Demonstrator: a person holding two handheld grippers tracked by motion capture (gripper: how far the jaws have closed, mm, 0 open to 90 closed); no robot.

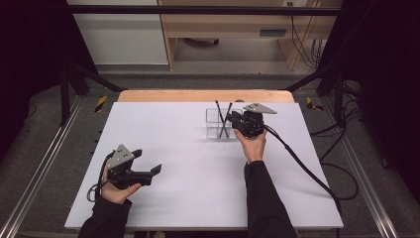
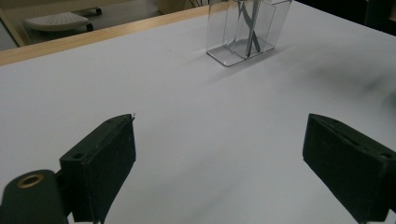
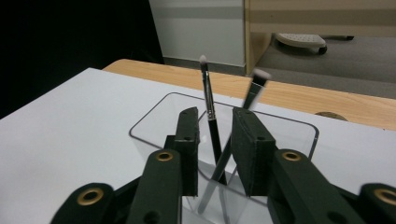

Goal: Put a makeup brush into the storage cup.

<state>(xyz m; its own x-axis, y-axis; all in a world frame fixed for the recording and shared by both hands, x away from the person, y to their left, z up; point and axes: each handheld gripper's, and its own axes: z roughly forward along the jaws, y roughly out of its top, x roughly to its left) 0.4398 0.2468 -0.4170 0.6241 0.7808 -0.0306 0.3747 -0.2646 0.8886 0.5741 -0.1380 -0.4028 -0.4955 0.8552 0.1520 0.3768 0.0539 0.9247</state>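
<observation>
Two makeup brushes [image 1: 224,119] standing crossed in clear acrylic organizer [image 1: 214,124] near far edge of white table [image 1: 188,163]. Right gripper [image 1: 232,120] at organizer, jaws narrowly apart around crossed brush handles [image 3: 215,140], clamp contact unclear. Left gripper [image 1: 148,167] low at near left, well apart from organizer, jaws spread wide, holding nothing.

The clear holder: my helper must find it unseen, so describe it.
Start at the white table and go to its far edge by the wooden strip. The clear holder stands there, at the right gripper. It alone is see-through, with two dark brushes crossed inside.
</observation>
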